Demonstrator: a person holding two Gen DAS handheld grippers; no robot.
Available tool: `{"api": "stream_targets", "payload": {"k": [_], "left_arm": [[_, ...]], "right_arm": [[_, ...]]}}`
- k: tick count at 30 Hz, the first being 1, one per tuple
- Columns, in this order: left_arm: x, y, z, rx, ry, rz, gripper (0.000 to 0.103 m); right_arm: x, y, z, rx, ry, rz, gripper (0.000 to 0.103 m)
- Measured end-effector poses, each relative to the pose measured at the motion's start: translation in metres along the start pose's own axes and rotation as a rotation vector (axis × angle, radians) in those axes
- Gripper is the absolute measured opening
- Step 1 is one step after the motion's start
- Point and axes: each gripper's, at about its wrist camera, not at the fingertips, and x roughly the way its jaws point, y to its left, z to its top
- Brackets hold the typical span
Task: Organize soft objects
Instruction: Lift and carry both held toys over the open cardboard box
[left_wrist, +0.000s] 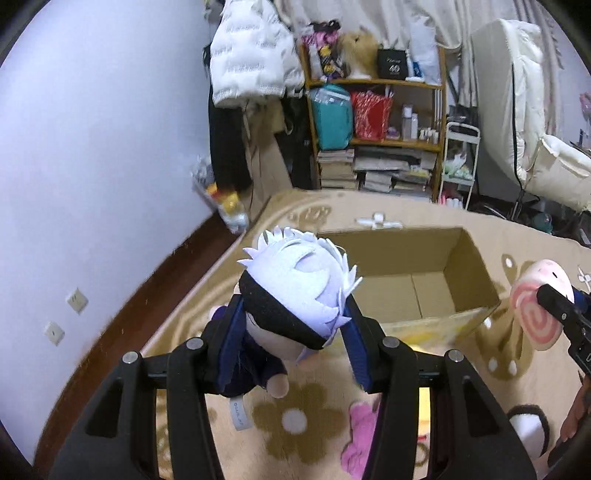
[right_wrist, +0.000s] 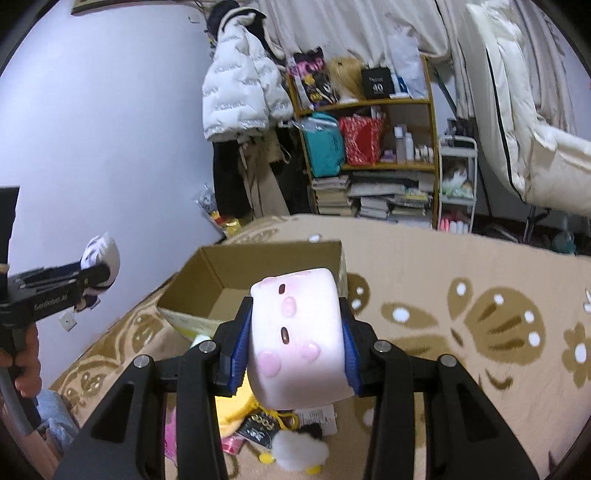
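My left gripper (left_wrist: 293, 314) is shut on a plush doll (left_wrist: 295, 291) with white spiky hair, a black blindfold and dark clothes, held above the rug. My right gripper (right_wrist: 293, 332) is shut on a pink roll-cake plush (right_wrist: 297, 336) with a small face. Each shows in the other view: the doll (right_wrist: 101, 258) in the left gripper (right_wrist: 92, 277) at the left edge, the roll plush (left_wrist: 537, 306) at the right. An open cardboard box (left_wrist: 476, 254), seen too from the right wrist (right_wrist: 218, 273), stands on the rug just beyond both grippers, with nothing visible inside.
Below the grippers lie a pink plush (left_wrist: 360, 435), a yellow plush (right_wrist: 236, 406), a white fluffy toy (right_wrist: 299, 450) and a black-and-white toy (left_wrist: 528, 428) on the beige flowered rug (right_wrist: 461, 295). A crowded wooden shelf (left_wrist: 376, 110), hanging coats (left_wrist: 251, 55) and a white cart (left_wrist: 458, 162) stand behind.
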Motion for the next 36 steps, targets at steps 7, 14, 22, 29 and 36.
{"api": "stream_targets", "payload": {"k": [7,14,22,29,36], "left_arm": [[-0.008,-0.008,0.026,0.038,-0.092,0.004,0.049],[0.007,-0.012,0.044,0.059,-0.107,0.013,0.050],[0.038,-0.022,0.050,0.089,-0.088,-0.005,0.050],[0.076,-0.029,0.042,0.081,-0.021,-0.045,0.050],[0.105,-0.042,0.033,0.103,0.029,-0.096,0.051]], "right_arm": [[0.004,0.009,0.023,-0.041,-0.045,0.015,0.044],[0.032,0.015,0.044,-0.055,-0.062,0.015,0.045],[0.075,0.020,0.037,-0.072,-0.008,0.019,0.045],[0.114,0.023,0.030,-0.089,0.055,0.040,0.045],[0.134,0.019,0.020,-0.088,0.091,0.054,0.047]]}}
